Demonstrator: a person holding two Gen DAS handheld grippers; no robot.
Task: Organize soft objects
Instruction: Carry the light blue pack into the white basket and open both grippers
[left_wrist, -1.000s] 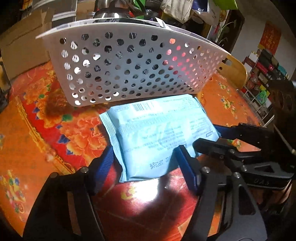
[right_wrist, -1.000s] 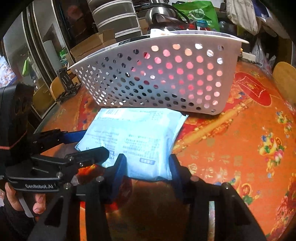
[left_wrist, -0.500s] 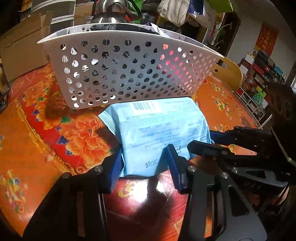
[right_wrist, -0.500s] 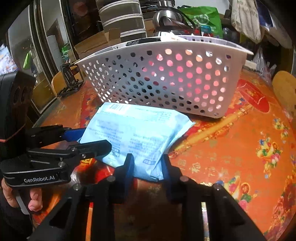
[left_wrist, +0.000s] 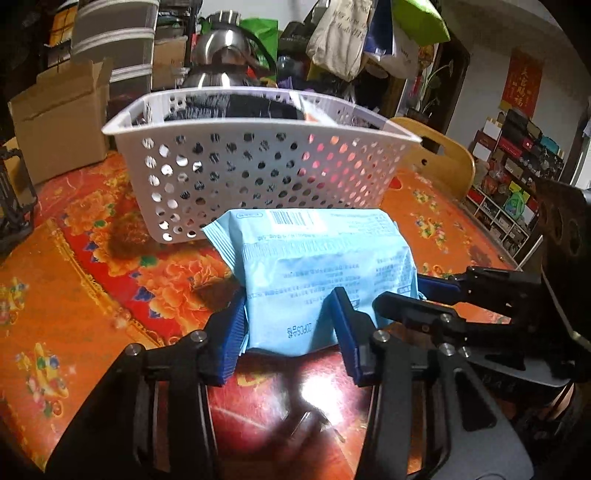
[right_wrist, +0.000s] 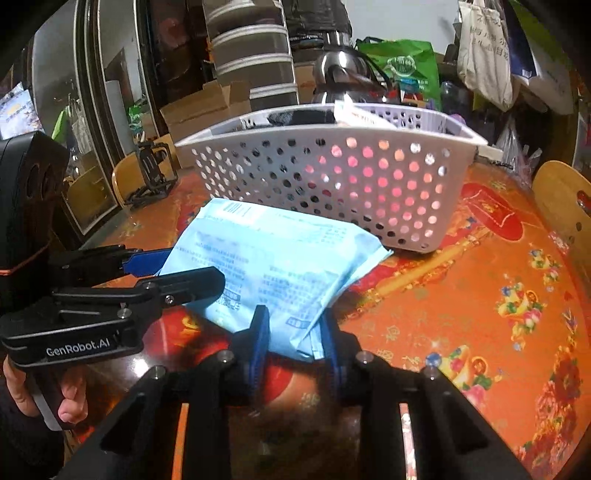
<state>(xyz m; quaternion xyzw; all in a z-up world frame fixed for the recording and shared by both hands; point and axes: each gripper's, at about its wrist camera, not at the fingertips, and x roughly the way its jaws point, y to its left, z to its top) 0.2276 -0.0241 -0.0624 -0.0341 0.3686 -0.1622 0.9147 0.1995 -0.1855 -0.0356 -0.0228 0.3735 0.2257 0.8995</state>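
Both my left tongs (left_wrist: 291, 328) and right tongs (right_wrist: 293, 328) pinch the blue pack's (left_wrist: 321, 273) near edge, so it'll probably sag and snag the basket (left_wrist: 258, 173) rim.

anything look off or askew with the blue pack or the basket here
Nothing is spilled or damaged. The light blue plastic soft pack is pinched at its near edge by both the left gripper and the right gripper, so it bunches and creases there. The white perforated plastic basket stands upright on the orange floral tablecloth.
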